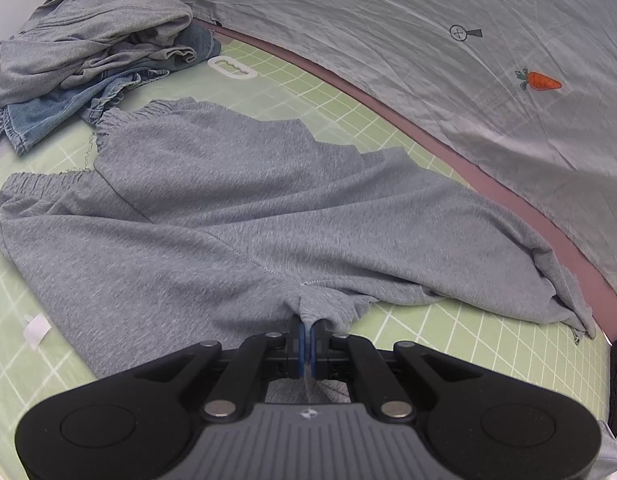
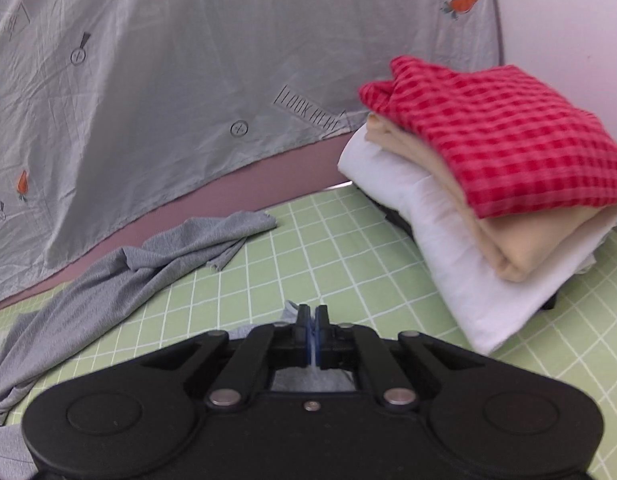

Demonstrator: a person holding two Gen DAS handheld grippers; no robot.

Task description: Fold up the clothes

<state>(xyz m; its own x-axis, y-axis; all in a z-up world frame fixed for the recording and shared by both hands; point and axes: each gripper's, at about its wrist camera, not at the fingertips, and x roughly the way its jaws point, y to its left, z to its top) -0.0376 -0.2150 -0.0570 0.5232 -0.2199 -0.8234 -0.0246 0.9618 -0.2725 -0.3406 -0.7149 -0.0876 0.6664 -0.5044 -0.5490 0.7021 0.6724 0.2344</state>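
Note:
Grey sweatpants (image 1: 228,216) lie spread on the green grid mat (image 1: 448,344), elastic waistband at the far left. My left gripper (image 1: 307,326) is shut on the near edge of the grey sweatpants at the crotch seam. In the right wrist view one grey pant leg (image 2: 120,272) trails to the left along the mat (image 2: 348,256). My right gripper (image 2: 312,314) is shut on a bit of the same grey fabric, which shows between and under its fingers.
An unfolded pile of grey and denim clothes (image 1: 96,56) lies at the far left. A folded stack, red checked on beige on white (image 2: 492,184), stands at the right. A grey printed sheet (image 1: 428,40) hangs behind the mat. A white hanger piece (image 1: 232,68) lies near the pile.

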